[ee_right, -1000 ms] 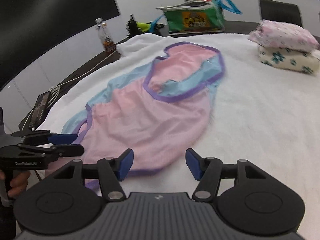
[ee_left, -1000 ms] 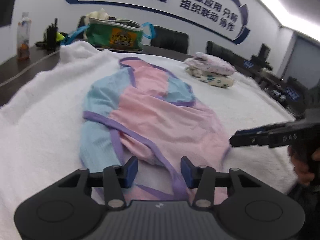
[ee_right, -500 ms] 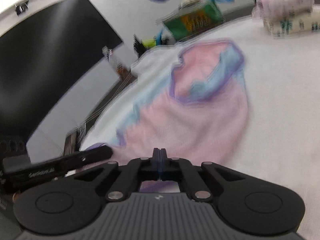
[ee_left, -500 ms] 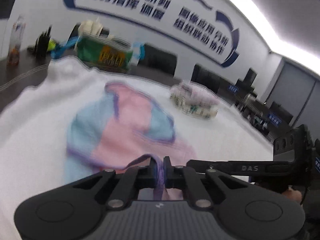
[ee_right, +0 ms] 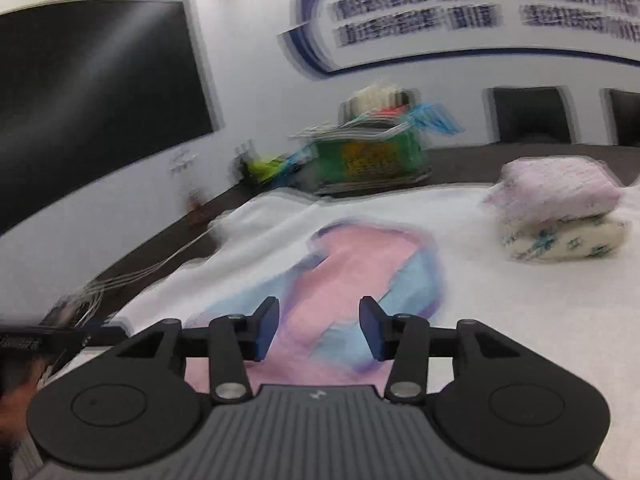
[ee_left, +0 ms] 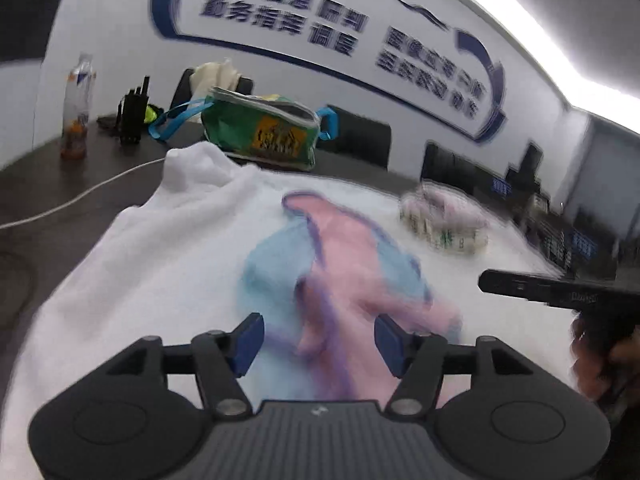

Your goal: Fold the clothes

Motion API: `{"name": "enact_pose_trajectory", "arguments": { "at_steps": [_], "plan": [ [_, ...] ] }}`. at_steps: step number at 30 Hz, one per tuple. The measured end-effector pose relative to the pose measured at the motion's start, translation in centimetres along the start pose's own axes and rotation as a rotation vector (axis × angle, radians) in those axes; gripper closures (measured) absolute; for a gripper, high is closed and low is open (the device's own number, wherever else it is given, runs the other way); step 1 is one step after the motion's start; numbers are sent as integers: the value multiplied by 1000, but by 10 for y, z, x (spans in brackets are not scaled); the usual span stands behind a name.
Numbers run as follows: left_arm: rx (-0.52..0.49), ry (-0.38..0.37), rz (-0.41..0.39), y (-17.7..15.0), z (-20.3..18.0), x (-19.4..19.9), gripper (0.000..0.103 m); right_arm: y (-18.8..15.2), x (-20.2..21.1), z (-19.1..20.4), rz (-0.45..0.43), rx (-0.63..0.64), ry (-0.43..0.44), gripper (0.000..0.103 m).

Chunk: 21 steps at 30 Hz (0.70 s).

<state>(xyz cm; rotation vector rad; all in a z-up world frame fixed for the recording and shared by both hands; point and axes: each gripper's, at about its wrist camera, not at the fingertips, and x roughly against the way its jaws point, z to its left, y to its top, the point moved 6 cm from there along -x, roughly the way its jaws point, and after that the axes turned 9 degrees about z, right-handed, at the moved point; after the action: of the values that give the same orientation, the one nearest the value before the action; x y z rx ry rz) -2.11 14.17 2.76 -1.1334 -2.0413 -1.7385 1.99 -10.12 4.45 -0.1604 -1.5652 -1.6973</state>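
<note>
Garment [ee_left: 352,280] position logged first: we found the pink and light-blue piece with purple trim lying bunched on the white towel-like cover [ee_left: 152,264], filling the centre of the left wrist view and running from mid-frame down to the lower centre, where its near edge passed behind the tool body. We recorded the left gripper [ee_left: 318,342] as released, its two blue-padded fingers spread wide apart with the fabric visible in the gap and nothing held between them. We recorded the right gripper [ee_right: 319,330] as released too, fingers apart above the same garment [ee_right: 360,264], which sat in the centre of the right wrist view; whether the pads touched the cloth we could not tell, since both views were motion-blurred. In the left wrist view we noted the right gripper's dark finger entering from the right edge at mid-height, with a hand [ee_left: 600,356] gripping its handle at lower right. We noted two folded bundles [ee_right: 560,212], one pale pink stacked on one cream with blue print, at the right of the right wrist view, well apart from the garment. At upper centre we logged a green bag [ee_left: 260,134] with blue straps on the dark table [ee_left: 48,184], a bottle [ee_left: 78,112] at upper left, and a white cable [ee_left: 80,196] trailing across the left side.
</note>
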Motion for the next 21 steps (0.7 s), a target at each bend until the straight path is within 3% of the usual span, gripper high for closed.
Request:
{"name": "enact_pose_trajectory", "arguments": {
  "at_steps": [4, 6, 7, 8, 9, 10, 12, 14, 15, 18, 21],
  "plan": [
    [-151, 24, 54, -40, -14, 3, 43, -62, 1, 54, 178, 213, 211, 58],
    [-223, 29, 51, -44, -29, 2, 43, -81, -2, 69, 212, 298, 169, 59],
    [-258, 31, 50, -47, -37, 1, 43, -86, -5, 76, 229, 331, 148, 65],
    [-294, 33, 48, -49, -44, 0, 43, -92, -10, 86, 247, 386, 124, 85],
    [-330, 36, 47, -51, -52, -1, 43, -93, -14, 93, 251, 417, 98, 92],
    [-366, 38, 45, -53, -59, -2, 43, -88, -16, 94, 238, 401, 77, 93],
    [-487, 157, -39, -57, -80, -3, 38, -76, -16, 93, 211, 364, 67, 94],
    [-607, 361, -93, -63, -93, -12, 36, -61, -10, 90, 174, 329, 76, 94],
    [-675, 419, -101, -69, -99, -18, 36, -58, -7, 89, 161, 317, 70, 94],
    [-763, 420, -77, -84, -110, -25, 35, -47, 4, 81, 123, 293, 35, 95],
    [-755, 413, -76, -88, -118, -30, 34, -42, 15, 80, 91, 279, 36, 95]
  ]
}}
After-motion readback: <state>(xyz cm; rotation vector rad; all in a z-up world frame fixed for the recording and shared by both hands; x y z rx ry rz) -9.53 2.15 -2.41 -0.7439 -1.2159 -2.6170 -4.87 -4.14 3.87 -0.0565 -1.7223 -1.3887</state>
